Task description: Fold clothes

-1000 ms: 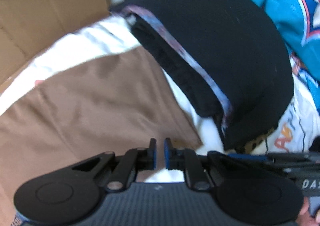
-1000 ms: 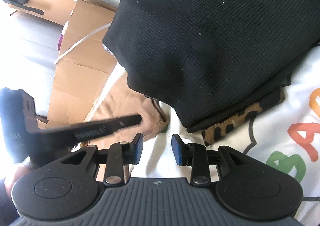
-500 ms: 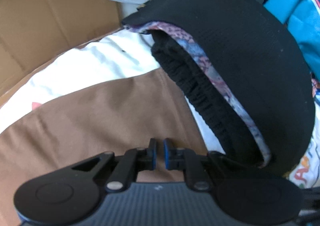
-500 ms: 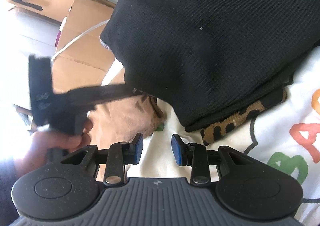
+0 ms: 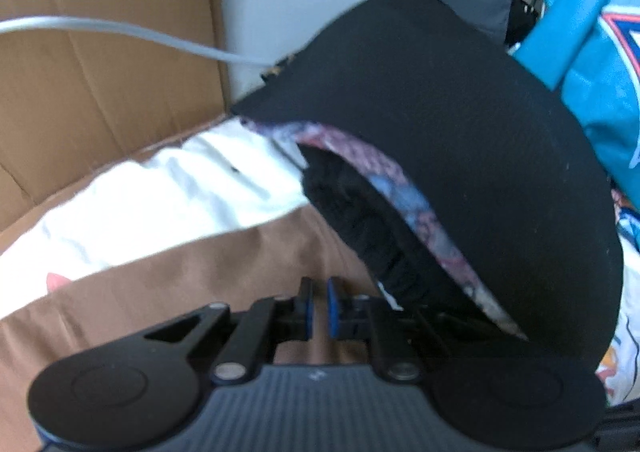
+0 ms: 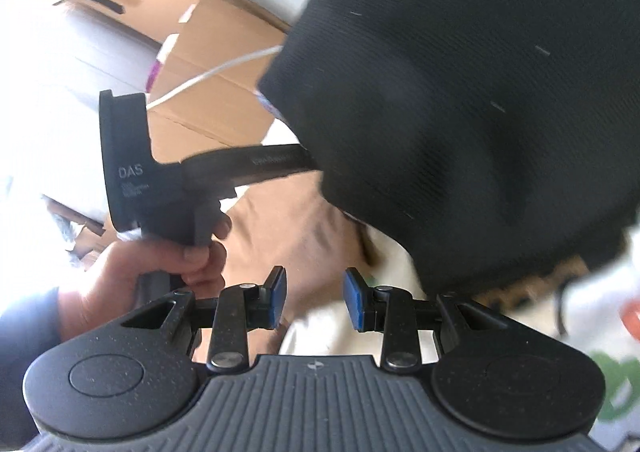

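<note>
While the left gripper [image 5: 318,310] hangs over a brown garment [image 5: 168,292], its blue pads stand almost together with nothing between them. Just to the right, a black garment [image 5: 460,156] with a patterned lining lies mounded on a white sheet [image 5: 160,196]. Beside it, the right gripper [image 6: 314,302] is parted and empty, near the person's left hand [image 6: 132,276].

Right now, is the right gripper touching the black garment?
Apart. In the right wrist view, the right gripper has its jaws open with nothing between them; white bedding and brown cloth show in the gap, and the black garment lies beyond the fingertips.
</note>
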